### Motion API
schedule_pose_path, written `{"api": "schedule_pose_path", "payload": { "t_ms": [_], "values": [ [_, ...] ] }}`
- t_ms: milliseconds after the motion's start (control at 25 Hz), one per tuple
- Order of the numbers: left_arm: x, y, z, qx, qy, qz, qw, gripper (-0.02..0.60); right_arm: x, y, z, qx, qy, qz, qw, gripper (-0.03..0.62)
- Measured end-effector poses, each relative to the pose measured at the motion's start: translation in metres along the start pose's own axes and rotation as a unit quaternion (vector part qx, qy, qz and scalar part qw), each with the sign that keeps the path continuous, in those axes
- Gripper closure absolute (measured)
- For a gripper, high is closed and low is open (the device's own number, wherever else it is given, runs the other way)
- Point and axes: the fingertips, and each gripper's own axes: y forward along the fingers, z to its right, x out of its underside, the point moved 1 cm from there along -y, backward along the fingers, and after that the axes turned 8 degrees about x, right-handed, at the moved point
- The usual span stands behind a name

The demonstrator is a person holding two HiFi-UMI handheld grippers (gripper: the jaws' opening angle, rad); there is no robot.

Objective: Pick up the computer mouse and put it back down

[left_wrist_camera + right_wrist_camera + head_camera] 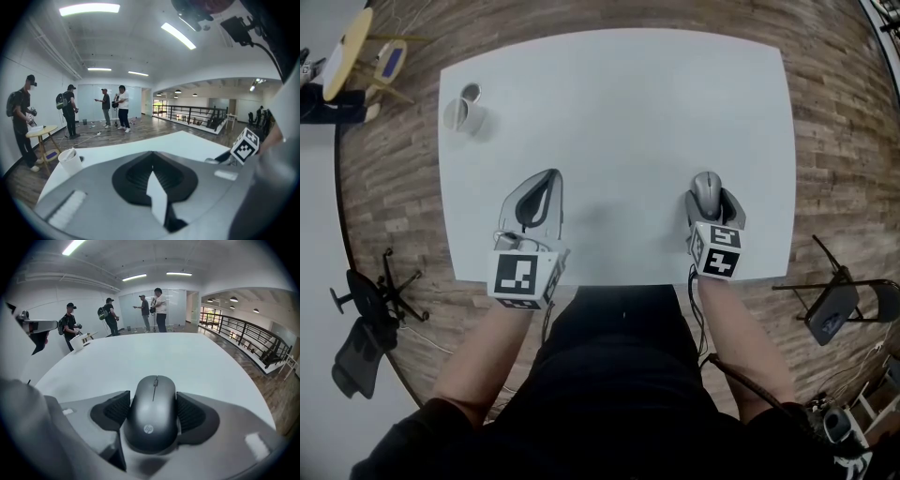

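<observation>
A dark grey computer mouse (706, 187) (152, 416) sits between the jaws of my right gripper (712, 199) (153, 399), near the right side of the white table (619, 94). Both black pads (194, 413) lie tight against the mouse's sides, so the gripper is shut on it. Whether the mouse still touches the tabletop I cannot tell. My left gripper (551, 176) (152, 154) is over the table's front left part, with its jaws closed together at the tip and nothing between them.
A white cup (467, 112) (70, 161) stands at the table's far left corner. Several people (152, 310) stand further back in the room, one beside a small round table (42, 132). A folding chair (839, 305) and a black stand (370, 300) flank the table.
</observation>
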Motion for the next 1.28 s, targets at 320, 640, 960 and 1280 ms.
{"api": "schedule_pose_path", "payload": {
  "t_ms": [320,640,960,1280],
  "values": [
    [0.001,-0.012,-0.008,-0.021,-0.023,0.000,0.9995,0.575,0.002,-0.004,0.007,0.002,0.011,0.015,1.000,0.218],
    [-0.005,-0.017,-0.003,-0.026,-0.023,0.011,0.9993,0.575,-0.010,-0.013,0.008,0.000,0.005,0.034,0.999,0.218],
    [-0.025,-0.015,0.002,-0.018,-0.011,0.034,0.9992,0.575,-0.033,-0.028,0.013,0.004,0.015,0.070,0.997,0.218],
    [-0.060,-0.020,-0.001,-0.024,0.012,0.064,0.9976,0.575,-0.064,-0.045,0.020,-0.008,0.018,0.105,0.994,0.250]
  ]
}}
